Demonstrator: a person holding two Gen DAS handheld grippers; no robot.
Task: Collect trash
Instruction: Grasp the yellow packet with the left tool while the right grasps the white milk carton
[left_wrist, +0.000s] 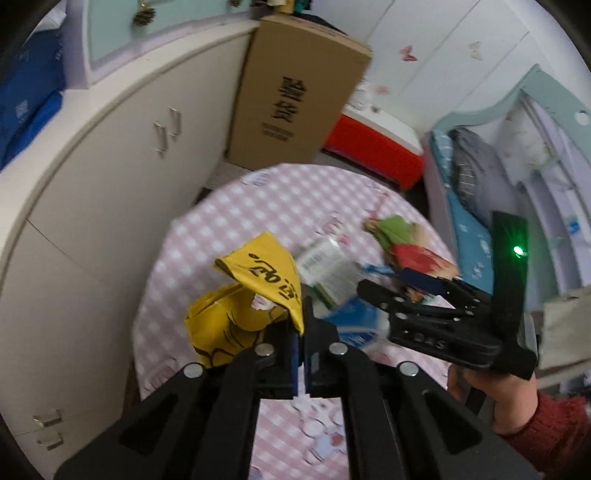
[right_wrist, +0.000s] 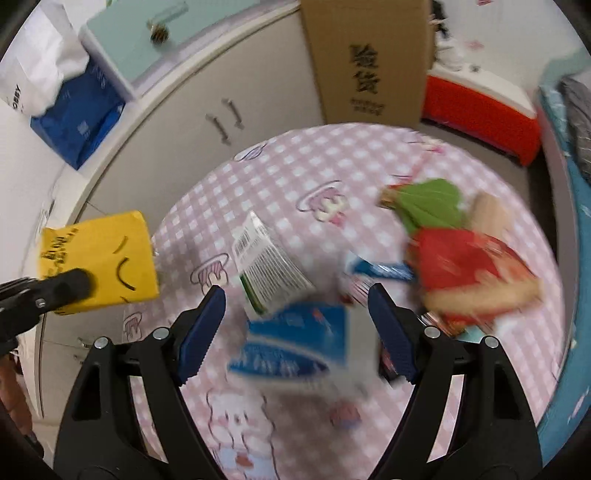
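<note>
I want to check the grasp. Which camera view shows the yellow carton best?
The right wrist view: the yellow carton appears whole from the side, lifted beside the table, clamped by the left hand-held gripper. The left wrist view shows only its torn top, partly hidden behind that gripper's own fingers.

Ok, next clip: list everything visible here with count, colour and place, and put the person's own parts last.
yellow box: 1, yellow with black marks, held off the table's left side
blue and white carton: 1, on the table between the right gripper's fingers
white packet: 1, white with a barcode, mid-table
red and green wrapper: 1, table's right part
table: 1, round, pink checked cloth
cardboard box: 1, brown, behind the table
red cooler: 1, red with white lid, right of the cardboard box
cabinet: 1, cream, left
bed: 1, blue sheet, right
left gripper: 1, black, shut on the yellow box
right gripper: 1, black, blue pads, open
</note>
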